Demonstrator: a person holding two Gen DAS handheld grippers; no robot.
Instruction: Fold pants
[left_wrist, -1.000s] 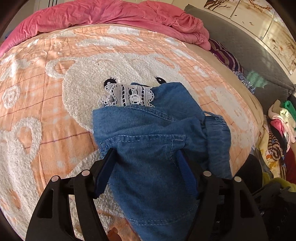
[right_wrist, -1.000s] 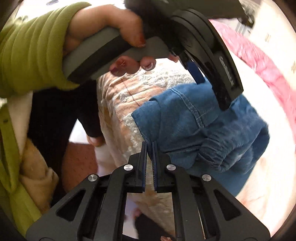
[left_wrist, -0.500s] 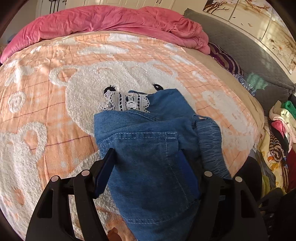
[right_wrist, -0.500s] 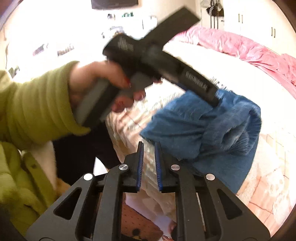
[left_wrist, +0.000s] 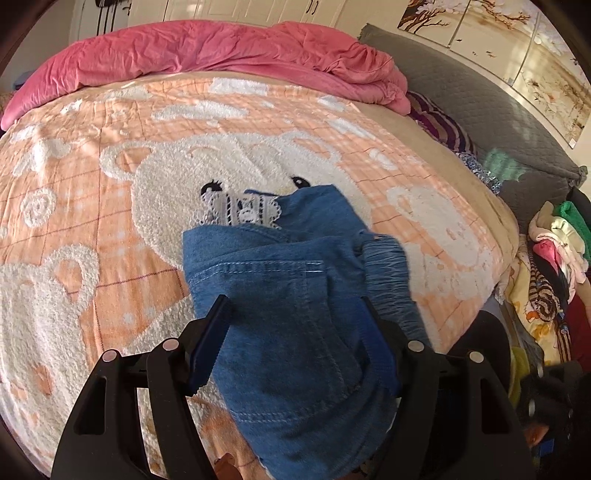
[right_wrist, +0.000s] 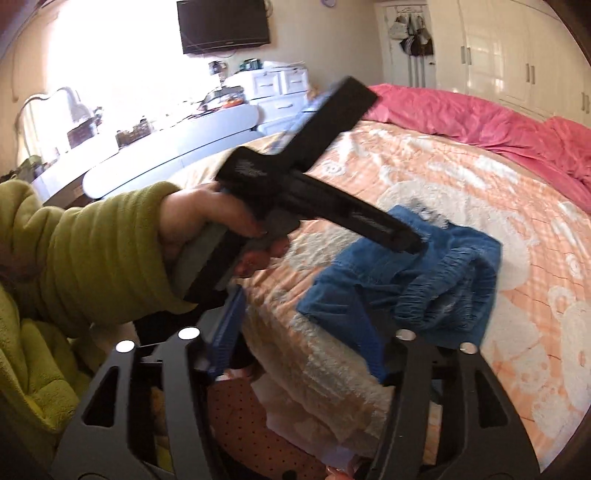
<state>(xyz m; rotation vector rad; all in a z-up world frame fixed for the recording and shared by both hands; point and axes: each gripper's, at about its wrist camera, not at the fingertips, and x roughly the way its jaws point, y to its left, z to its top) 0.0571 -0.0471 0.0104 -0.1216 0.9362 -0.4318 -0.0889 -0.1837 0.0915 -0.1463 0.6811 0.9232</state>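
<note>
On the bed, the blue pants are being kept in a small folded bundle, so the folding is probably almost done. In the left view, the left claw is being held spread around the pants; whether they are being squeezed cannot be told. Only the right view shows the hand. The right claw is being opened, with nothing in it. A neat setting-down is being called for next.

Blue denim pants with white lace trim, peach-and-white bear-patterned blanket, pink duvet.
</note>
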